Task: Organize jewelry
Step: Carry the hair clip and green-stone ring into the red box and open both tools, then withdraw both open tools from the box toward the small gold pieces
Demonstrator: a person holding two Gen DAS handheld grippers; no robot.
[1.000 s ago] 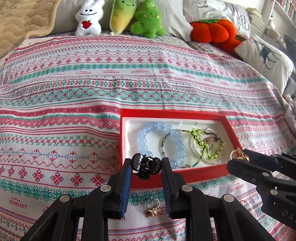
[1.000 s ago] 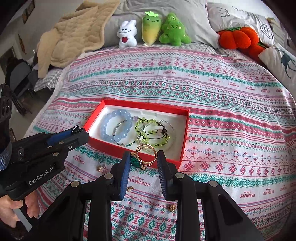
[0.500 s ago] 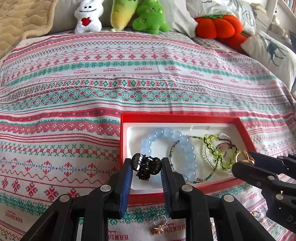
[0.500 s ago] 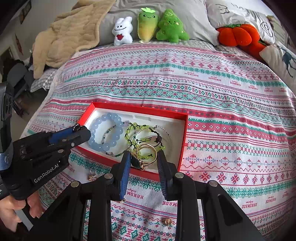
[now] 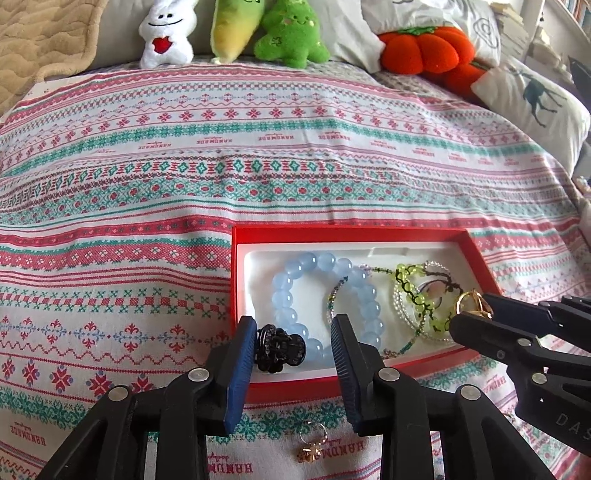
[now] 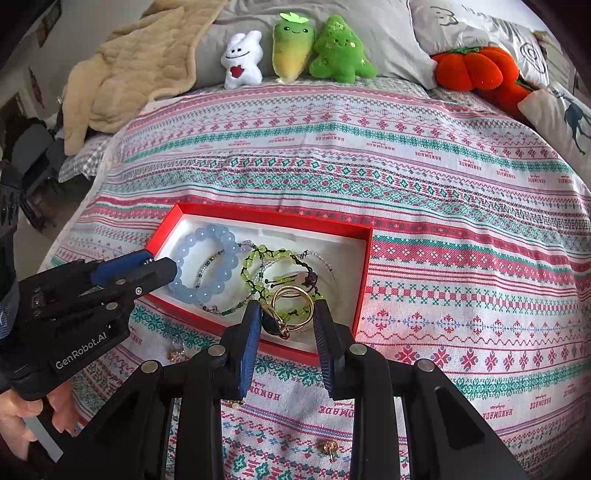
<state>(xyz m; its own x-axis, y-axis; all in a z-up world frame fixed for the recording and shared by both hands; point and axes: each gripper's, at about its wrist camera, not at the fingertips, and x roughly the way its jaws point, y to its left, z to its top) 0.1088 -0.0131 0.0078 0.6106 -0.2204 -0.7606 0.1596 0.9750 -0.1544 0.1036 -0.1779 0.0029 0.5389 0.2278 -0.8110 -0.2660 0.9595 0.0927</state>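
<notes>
A red box point(image 5: 480, 254) point(image 6: 364, 280) with a white liner lies on the patterned bedspread. It holds a blue bead bracelet point(image 5: 291, 273) point(image 6: 201, 240), a green bead bracelet point(image 5: 410, 275) point(image 6: 255, 254) and thin bead strands. My left gripper point(image 5: 293, 341) point(image 6: 159, 264) is over the box's near left corner with its jaws apart; a black hair claw point(image 5: 279, 347) rests against the left finger only. My right gripper point(image 6: 286, 314) point(image 5: 471, 310) is shut on a gold ring with a dark green stone point(image 6: 284, 314) point(image 5: 472, 301) above the box's near right part.
A gold charm ring point(image 5: 312, 446) point(image 6: 177, 349) lies on the bedspread in front of the box. A small gold earring point(image 6: 328, 448) lies nearer me. Plush toys point(image 5: 236, 33) point(image 6: 291, 48), an orange pumpkin cushion point(image 5: 424, 53) and pillows line the far edge. A beige blanket point(image 6: 133, 74) is far left.
Both grippers have moved forward over the box. The left jaws have opened, and the black hair claw now touches only the left finger. The right gripper still holds the ring.
</notes>
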